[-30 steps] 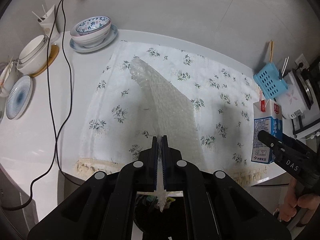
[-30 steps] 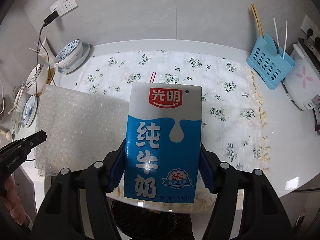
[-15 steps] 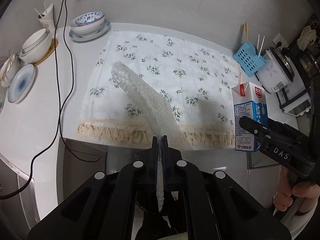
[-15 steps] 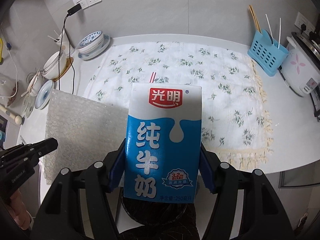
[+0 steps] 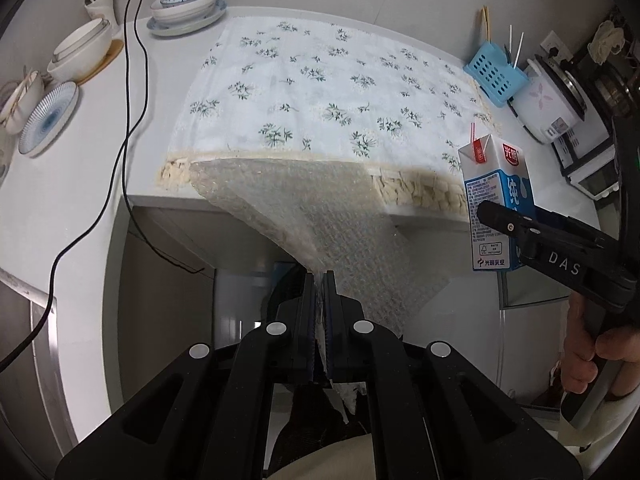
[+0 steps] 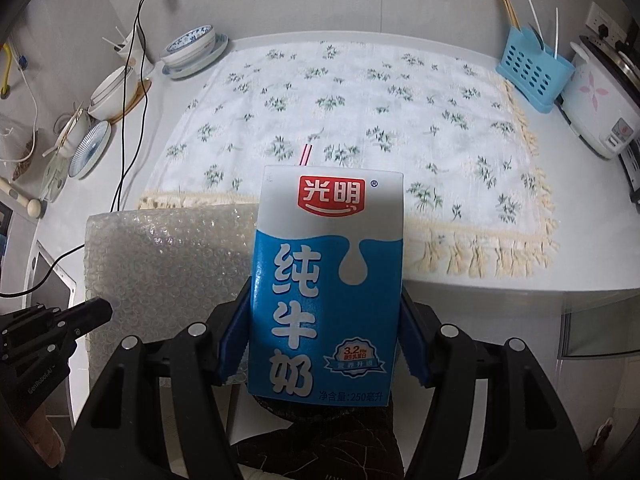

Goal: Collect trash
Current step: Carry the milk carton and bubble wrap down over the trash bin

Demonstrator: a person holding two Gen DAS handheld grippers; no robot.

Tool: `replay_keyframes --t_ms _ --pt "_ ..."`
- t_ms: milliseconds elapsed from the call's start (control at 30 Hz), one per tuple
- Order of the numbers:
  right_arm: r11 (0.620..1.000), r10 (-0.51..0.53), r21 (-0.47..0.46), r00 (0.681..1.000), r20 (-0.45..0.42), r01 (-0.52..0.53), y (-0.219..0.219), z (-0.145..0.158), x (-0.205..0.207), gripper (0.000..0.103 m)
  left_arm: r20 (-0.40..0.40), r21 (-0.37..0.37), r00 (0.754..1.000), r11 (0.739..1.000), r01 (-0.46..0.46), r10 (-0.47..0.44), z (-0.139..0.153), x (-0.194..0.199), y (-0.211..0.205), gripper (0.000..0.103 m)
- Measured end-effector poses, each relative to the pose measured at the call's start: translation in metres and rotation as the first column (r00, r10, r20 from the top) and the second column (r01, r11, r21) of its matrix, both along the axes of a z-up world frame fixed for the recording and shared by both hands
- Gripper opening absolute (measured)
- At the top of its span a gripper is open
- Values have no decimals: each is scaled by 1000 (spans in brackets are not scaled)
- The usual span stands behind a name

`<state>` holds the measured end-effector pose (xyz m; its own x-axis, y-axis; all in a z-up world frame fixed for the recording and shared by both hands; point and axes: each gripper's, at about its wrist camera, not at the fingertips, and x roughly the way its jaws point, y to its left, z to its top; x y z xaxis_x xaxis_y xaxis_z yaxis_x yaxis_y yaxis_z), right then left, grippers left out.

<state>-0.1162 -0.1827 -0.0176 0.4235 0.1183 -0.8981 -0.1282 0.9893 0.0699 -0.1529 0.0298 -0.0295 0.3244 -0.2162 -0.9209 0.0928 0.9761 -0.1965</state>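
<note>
My left gripper (image 5: 319, 280) is shut on a sheet of clear bubble wrap (image 5: 320, 216), which fans out in front of the counter's front edge. In the right wrist view the bubble wrap (image 6: 168, 268) hangs at the left, with the left gripper (image 6: 98, 308) clamped on its edge. My right gripper (image 6: 326, 336) is shut on a blue and white milk carton (image 6: 328, 280) with a red-striped straw (image 6: 306, 155). The left wrist view shows the milk carton (image 5: 498, 200) at the right, held upright by the right gripper (image 5: 492, 210). Both are off the counter, in front of it.
A floral tablecloth (image 6: 360, 120) covers the white counter (image 5: 72, 200). Bowls and plates (image 5: 186, 4) and a black cable (image 5: 132, 80) lie at the left. A blue utensil holder (image 6: 532, 68) and a rice cooker (image 6: 604, 108) stand at the right. Something dark sits below the grippers.
Both grippers have drawn back from over the tablecloth to in front of the counter edge, carrying the bubble wrap and the milk carton. The bubble wrap now hangs past the edge.
</note>
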Motion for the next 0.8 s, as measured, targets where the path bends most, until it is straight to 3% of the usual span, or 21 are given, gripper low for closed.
replay_keyframes --t_ms 800 --pt "1000 23 -3 996 -84 -24 7 -62 -47 61 -127 33 992 999 10 -6 -80 -58 2 3"
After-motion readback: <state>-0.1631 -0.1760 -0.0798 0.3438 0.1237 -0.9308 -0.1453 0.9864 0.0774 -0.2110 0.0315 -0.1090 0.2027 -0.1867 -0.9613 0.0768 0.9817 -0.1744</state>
